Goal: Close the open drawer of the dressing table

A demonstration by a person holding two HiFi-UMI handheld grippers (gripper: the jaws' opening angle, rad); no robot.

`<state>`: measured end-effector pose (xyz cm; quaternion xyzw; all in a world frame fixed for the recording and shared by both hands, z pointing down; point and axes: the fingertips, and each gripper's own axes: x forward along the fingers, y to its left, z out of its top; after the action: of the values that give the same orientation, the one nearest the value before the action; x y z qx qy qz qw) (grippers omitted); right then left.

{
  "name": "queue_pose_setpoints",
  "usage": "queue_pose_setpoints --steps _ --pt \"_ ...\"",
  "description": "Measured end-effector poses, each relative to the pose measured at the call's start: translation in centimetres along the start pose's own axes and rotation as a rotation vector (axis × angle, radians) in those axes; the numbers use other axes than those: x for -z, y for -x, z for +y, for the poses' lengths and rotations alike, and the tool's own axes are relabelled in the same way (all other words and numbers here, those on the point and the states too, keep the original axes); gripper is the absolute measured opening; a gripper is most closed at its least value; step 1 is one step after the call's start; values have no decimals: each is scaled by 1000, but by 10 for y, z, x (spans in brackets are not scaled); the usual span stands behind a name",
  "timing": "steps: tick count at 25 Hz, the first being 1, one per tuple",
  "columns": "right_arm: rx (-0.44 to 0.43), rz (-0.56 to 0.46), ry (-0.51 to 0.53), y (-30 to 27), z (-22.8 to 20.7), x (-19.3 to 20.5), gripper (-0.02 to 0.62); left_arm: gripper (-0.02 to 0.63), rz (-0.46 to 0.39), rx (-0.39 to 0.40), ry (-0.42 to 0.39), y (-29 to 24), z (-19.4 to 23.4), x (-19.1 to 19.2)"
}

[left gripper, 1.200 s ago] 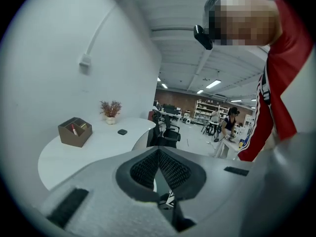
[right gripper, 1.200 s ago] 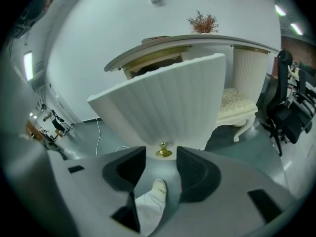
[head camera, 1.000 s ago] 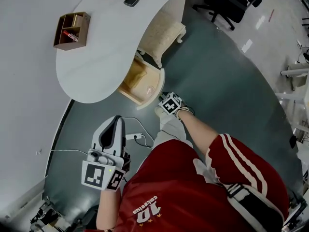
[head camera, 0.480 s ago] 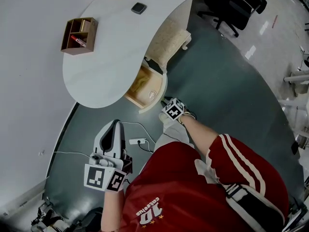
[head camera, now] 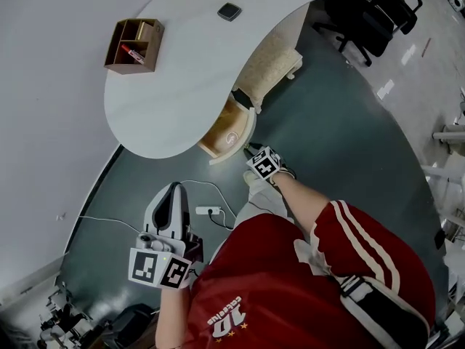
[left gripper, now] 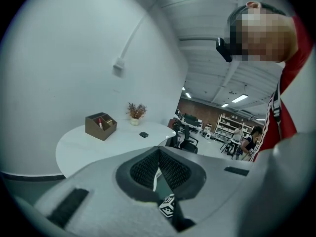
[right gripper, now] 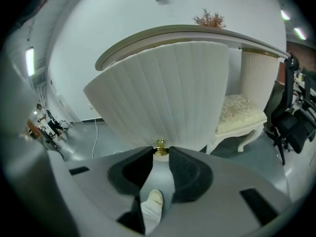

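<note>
The left gripper [left gripper: 158, 154] is held back by the person's side, jaws together and empty. The right gripper [head camera: 253, 151], far nearer the work, is seen half parted and nipped on the brass knob [right gripper: 160, 146] of the drawer [head camera: 227, 126]. The drawer lies straight ahead, partly drawn out from under the dressing table [head camera: 182, 71].
</note>
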<state>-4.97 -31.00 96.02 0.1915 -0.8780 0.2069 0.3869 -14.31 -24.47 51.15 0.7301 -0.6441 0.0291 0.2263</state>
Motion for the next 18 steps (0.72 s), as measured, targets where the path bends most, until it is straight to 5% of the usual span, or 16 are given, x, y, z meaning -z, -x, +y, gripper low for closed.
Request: queue_pose_setpoints --steps 10,18 --pt "-40 -12 32 -13 1 -17 106 2 -26 -44 59 5 13 1" --pt "-42 -80 -8 -23 3 -29 106 2 -21 -97 22 15 31 0"
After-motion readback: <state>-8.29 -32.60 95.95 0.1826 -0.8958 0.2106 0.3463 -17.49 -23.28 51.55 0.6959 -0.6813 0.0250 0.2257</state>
